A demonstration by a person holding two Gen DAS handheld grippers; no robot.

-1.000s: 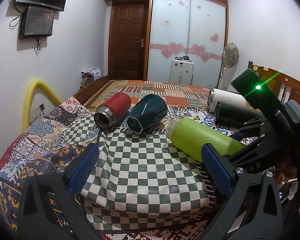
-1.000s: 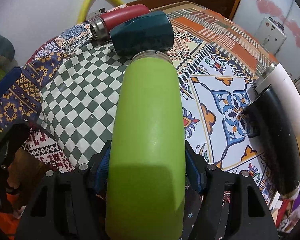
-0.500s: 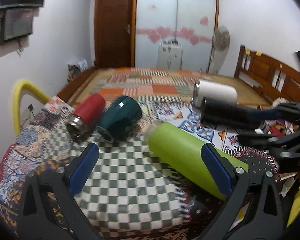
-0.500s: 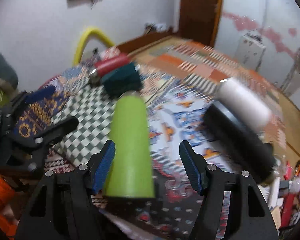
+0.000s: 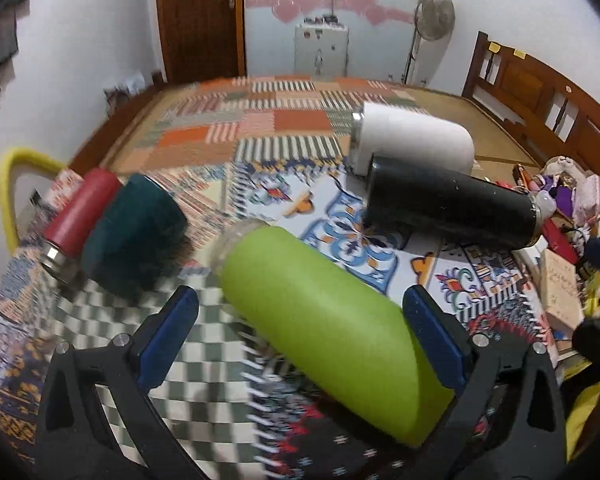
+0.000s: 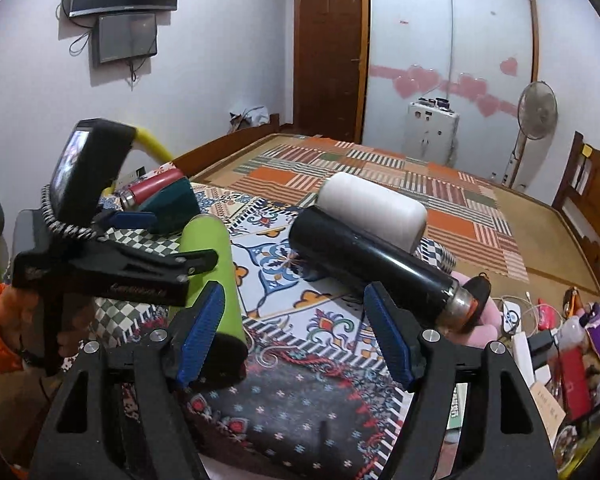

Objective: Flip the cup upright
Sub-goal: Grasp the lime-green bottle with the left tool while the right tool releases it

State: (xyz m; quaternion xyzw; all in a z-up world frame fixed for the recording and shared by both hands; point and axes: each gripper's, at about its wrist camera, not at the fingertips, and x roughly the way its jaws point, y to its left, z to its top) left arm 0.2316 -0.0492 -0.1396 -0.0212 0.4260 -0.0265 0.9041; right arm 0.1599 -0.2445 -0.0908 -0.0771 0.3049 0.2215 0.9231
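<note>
Left wrist view: left gripper [image 5: 300, 336] is pitched down over the near edge of the bed, its blue-padded fingers [image 5: 168, 338] spread wide. The green cup [image 5: 328, 320] lies on its side between them, on the patterned cloth [image 5: 336, 216], base toward the camera and mouth pointing away and to the left. The right pad sits against or just beside the cup's lower flank; contact cannot be confirmed. The left pad is clear of it. The frame is motion-blurred, worst over the checkered cloth [image 5: 112, 344], and the cup's rim is smeared. Beyond the cup, the red flask [image 5: 82, 216] and dark teal cup [image 5: 136, 236] lie side by side at left. The white cup [image 5: 412, 142] and black flask [image 5: 448, 206] lie together at right. Clutter at the far right edge is too small to identify.

Right wrist view: right gripper [image 6: 294, 336] is held lower and further back, roughly level, fingers apart and holding nothing. Its left pad overlaps the base of the green cup [image 6: 208, 264] in the image; whether it touches is not clear. The left gripper [image 6: 168, 240], in a hand with an orange sleeve, crosses in from the left and covers part of the cup's side. The black flask [image 6: 364, 264] lies diagonally ahead, and the white cup [image 6: 372, 210] is touching behind it. The red flask [image 6: 152, 188] and teal cup [image 6: 172, 204] are partly hidden behind the left gripper.
</note>
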